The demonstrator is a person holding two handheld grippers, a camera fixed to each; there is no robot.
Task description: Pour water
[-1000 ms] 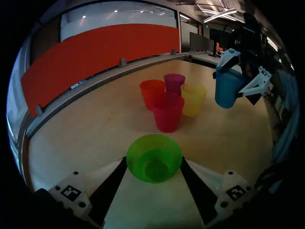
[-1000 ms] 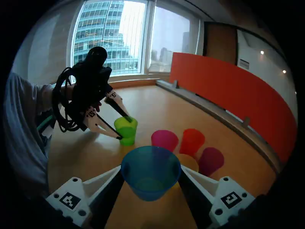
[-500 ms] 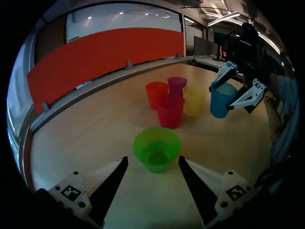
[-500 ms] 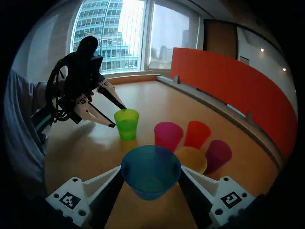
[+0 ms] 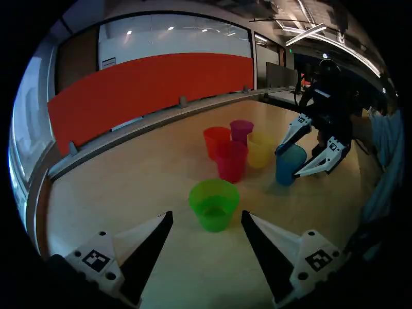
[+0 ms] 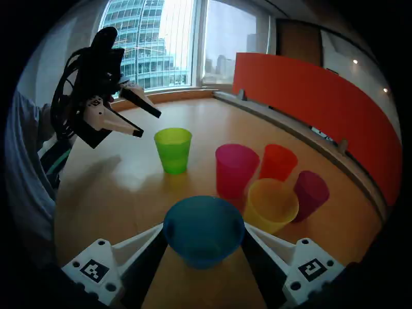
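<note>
A green cup (image 5: 213, 203) (image 6: 173, 149) stands upright on the wooden table (image 5: 129, 175). My left gripper (image 5: 206, 213) (image 6: 148, 123) is open, held back from that cup and above the table. My right gripper (image 6: 204, 229) (image 5: 287, 164) is shut on a blue cup (image 6: 203, 237) (image 5: 288, 164), upright and low over the table beside the yellow cup (image 5: 260, 149) (image 6: 270, 206). Whether the blue cup touches the table I cannot tell. I cannot make out water in either cup.
A pink cup (image 5: 232, 160) (image 6: 236, 170), an orange cup (image 5: 216, 141) (image 6: 278, 160) and a purple cup (image 5: 241, 131) (image 6: 310, 193) cluster with the yellow one. An orange wall panel (image 5: 154, 82) lines the table's far edge. A person's sleeve (image 6: 26, 170) is at the left.
My left gripper let go of the green cup and drew back and up from it. My right gripper brought the blue cup down beside the yellow cup.
</note>
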